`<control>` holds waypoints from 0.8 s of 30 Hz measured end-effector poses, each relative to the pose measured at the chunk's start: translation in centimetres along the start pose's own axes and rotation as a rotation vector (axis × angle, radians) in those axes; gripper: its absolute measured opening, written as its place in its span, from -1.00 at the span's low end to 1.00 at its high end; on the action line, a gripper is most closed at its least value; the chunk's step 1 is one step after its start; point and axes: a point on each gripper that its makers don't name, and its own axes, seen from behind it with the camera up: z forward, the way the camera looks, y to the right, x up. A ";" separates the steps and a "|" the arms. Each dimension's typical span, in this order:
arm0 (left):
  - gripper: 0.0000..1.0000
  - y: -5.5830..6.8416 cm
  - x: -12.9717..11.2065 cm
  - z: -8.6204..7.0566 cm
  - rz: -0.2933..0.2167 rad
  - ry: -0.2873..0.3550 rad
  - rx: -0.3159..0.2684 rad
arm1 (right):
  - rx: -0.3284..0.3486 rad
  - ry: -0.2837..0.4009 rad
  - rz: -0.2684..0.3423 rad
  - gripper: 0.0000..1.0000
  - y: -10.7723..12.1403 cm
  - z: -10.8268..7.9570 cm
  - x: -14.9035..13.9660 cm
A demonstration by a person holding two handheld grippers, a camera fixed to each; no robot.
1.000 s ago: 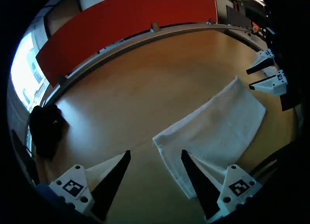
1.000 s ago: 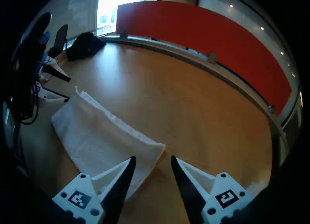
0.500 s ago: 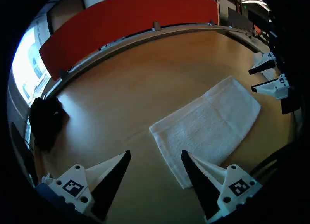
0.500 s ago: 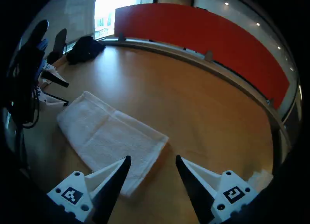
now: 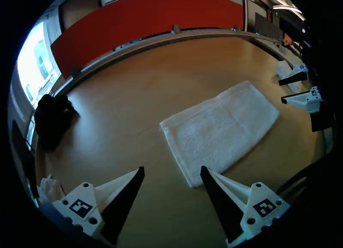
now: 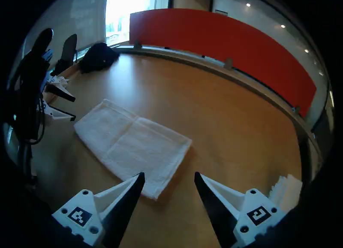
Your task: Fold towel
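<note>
A white towel (image 5: 221, 130) lies folded and flat on the wooden table (image 5: 141, 102). My left gripper (image 5: 171, 173) is open, held above the table with the towel's near corner just beyond its right finger. The towel (image 6: 133, 145) also lies ahead of my right gripper (image 6: 169, 179), which is open and holds nothing. The right gripper (image 5: 296, 91) appears far off past the towel's right end in the left gripper view. The left gripper (image 6: 60, 102) appears at the towel's left end in the right gripper view, with a hand behind it.
A black bundle (image 5: 51, 121) sits at the table's far left corner, also as the black bundle (image 6: 98, 57) near the window. A red panel (image 5: 145, 25) runs along the table's far edge. White cloth (image 6: 285, 190) lies at the right edge; another white cloth (image 5: 49, 188) lies near left.
Both grippers have pulled back from the towel and risen. The towel, lifted at one end a second ago, now lies flat. The right gripper opened a little wider.
</note>
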 end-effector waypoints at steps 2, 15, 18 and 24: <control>0.94 0.2 -0.3 -0.4 -0.010 0.000 0.000 | -0.002 0.000 0.001 0.79 -0.1 -0.5 -0.3; 0.93 0.5 -1.7 -1.5 -0.041 0.000 0.008 | -0.001 0.004 -0.005 0.79 -0.2 -1.6 -1.1; 0.94 0.4 -1.9 -1.8 -0.054 0.002 0.012 | 0.006 0.004 -0.013 0.79 -0.2 -1.5 -1.1; 0.94 0.1 -2.8 -2.5 -0.092 0.006 0.027 | 0.030 0.001 -0.036 0.79 -0.5 -1.2 -1.2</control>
